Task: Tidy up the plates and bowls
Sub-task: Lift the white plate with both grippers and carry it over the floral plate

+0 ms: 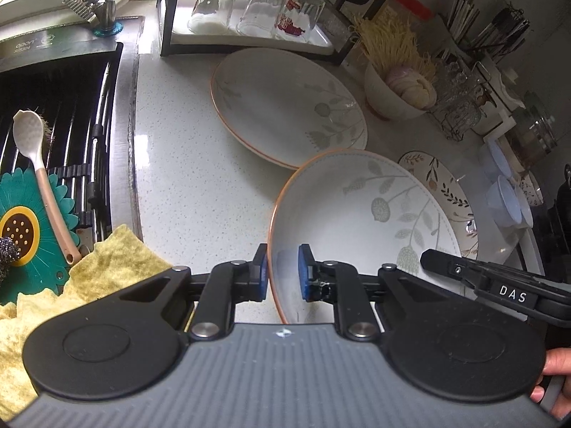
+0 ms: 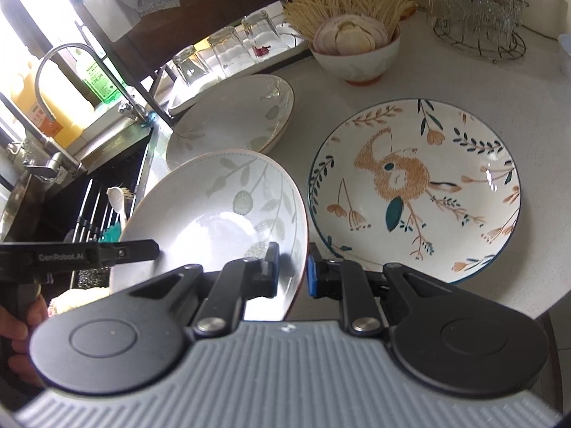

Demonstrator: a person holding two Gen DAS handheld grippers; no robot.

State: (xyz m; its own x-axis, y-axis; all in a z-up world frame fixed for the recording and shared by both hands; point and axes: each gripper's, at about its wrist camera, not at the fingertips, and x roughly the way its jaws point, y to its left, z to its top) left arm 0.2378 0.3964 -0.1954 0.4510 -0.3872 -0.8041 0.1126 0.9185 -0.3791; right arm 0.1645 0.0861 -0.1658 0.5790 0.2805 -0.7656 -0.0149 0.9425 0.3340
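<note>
Here, a pale speckled desk (image 1: pixel 196 185), with a dark sink (image 1: pixel 53 82) along its left edge.

On the desk, lying flat, a wide leaf plate (image 1: pixel 285 107), just in front of the rack with upturned glasses (image 1: pixel 257 10). To the right of it, also flat, a bird plate (image 2: pixel 414 192) with blue rim. Behind both, a small bowl (image 2: pixel 357 60) filled with sliced onion and noodles.

Between these two, and nearer to the cameras, a second leaf plate, the held plate (image 1: pixel 357 214), tilted, with its left rim higher. Not possible to tell if its far edge rests on the desk or hangs free.

Grasped from two sides. Left claw (image 1: pixel 284 273) clenched over the near left rim, one blue pad inside the plate and one outside. Right claw (image 2: pixel 293 271) clenched over the near right rim in the same way.

Judging from the matching pattern, probably meant to go on top of the flat leaf plate. From the held plate, that target lies forward and toward the left, so on the left claw's side; the bird plate sits on the right claw's side, close beside. Before lowering, likely necessary to make the held plate level and to carry it away from the bird plate, with care for the rims, already very near in the left view.
</note>
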